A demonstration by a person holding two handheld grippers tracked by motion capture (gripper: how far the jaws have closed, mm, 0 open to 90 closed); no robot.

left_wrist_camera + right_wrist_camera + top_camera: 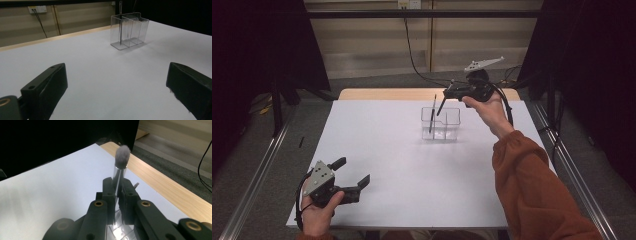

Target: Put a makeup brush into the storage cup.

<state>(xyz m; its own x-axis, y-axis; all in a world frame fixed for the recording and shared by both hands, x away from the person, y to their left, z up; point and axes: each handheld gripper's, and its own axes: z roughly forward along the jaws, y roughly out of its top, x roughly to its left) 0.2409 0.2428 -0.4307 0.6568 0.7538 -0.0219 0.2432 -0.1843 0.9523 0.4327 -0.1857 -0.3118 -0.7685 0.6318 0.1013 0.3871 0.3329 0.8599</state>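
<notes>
A clear plastic organizer (448,123) with compartments stands toward the back of the white table (387,150). A thin dark stick (432,111) stands upright in its left compartment, also seen in the left gripper view as the stick (120,23) inside the organizer (133,27). My right gripper (447,95) hovers just above the organizer, shut on a brush (122,157) with a fluffy grey head; its dark shaft (440,107) slants down toward the organizer. My left gripper (353,171) rests near the table's front left, open, with nothing between its jaws (117,82).
A wooden strip (412,94) runs along the table's far edge. Metal rails (572,170) flank the table on both sides. A black cable (412,55) hangs down the back wall. Dark curtains stand left and right.
</notes>
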